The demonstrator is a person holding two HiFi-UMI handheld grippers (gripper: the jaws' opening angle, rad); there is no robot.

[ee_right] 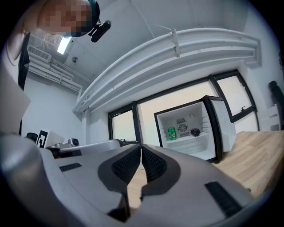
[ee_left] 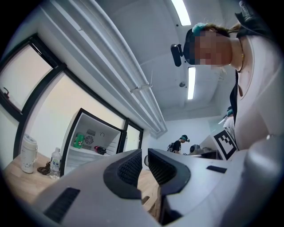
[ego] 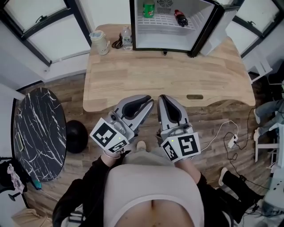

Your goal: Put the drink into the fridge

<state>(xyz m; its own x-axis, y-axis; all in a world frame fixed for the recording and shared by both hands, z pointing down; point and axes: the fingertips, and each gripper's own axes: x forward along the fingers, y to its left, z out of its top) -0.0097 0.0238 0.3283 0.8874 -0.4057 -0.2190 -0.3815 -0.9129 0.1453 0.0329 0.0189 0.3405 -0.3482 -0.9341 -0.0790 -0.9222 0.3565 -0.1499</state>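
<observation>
Two drinks on the open fridge (ego: 133, 26) shelf: one green can (ego: 149, 9), top cropped, one dark bottle (ego: 180, 17) lying down. One water bottle (ego: 127, 37) on table (ego: 177, 75). Left gripper (ego: 148, 103) and right gripper (ego: 162, 99): jaws closed, empty

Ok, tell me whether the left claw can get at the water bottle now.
Likely yes, after a reach: the left claw is shut, empty, near the front edge of the table; the water bottle stands at the far side left of the fridge, with bare wood between.
</observation>
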